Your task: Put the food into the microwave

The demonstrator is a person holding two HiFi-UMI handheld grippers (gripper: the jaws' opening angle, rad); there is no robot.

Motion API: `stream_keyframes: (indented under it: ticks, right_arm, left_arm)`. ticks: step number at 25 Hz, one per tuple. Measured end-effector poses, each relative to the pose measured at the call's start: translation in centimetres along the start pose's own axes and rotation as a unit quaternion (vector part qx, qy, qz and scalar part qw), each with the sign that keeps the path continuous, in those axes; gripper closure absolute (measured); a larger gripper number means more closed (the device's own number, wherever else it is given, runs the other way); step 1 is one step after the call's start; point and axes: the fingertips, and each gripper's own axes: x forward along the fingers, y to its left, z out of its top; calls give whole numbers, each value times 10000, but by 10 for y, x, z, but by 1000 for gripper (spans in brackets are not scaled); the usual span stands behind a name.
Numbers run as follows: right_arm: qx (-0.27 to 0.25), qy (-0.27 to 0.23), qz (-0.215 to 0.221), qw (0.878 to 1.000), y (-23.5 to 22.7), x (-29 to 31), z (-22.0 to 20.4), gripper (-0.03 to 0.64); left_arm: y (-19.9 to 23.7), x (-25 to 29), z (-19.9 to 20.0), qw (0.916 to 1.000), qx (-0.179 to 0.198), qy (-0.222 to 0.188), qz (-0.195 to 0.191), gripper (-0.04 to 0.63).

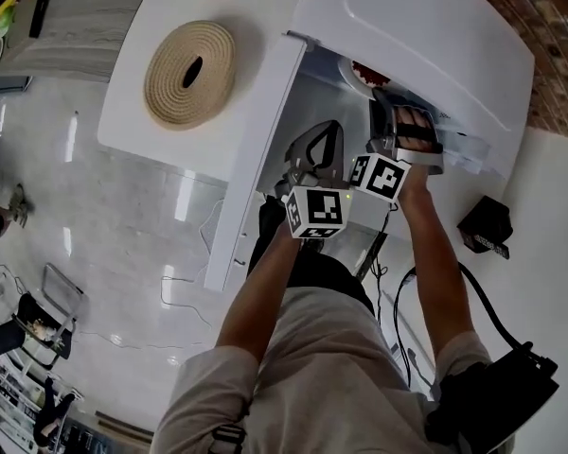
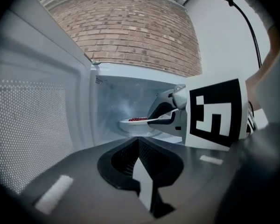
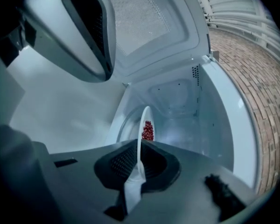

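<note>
One white microwave (image 1: 426,36) stands on the white table (image 1: 151,26) with its single door (image 1: 256,149) swung wide, and I work both grippers at the opening. My right gripper (image 3: 139,146) reaches into the cavity, its jaws clamped narrow on the near rim of one white plate (image 3: 144,120). The plate carries one small heap of red food (image 3: 148,130), and plate and food are both inside the microwave, low over the cavity floor; I cannot tell whether the plate touches it.

My left gripper (image 2: 138,141) hangs just outside the opening, beside the right one, its jaws drawn together with nothing between them. From the left gripper view, the plate shows level with the red heap on top, and the right gripper's marker cube (image 2: 217,115) fills the frame's right side.

On the table left of the door lies one round woven mat (image 1: 189,72), well apart from both grippers. One small black box (image 1: 485,225) sits to the right of the microwave.
</note>
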Motion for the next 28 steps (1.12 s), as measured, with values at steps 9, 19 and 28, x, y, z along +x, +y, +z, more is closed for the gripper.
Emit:
stream_keyframes:
  ticks: [9,19,28]
  right_arm:
    - [79,20,45,10000,-5,20,-1,598]
    - [3,31,-11,10000,-8,41,-6,598]
    - [-166,28,-128,9998,-5,64,-13,598]
  left_arm:
    - [8,4,-4,9997,-172,-40,-176,589]
    - [7,10,-10,9994,-223,3,-271,589]
    - [4,9,-9,9995,-78,5,-302,590]
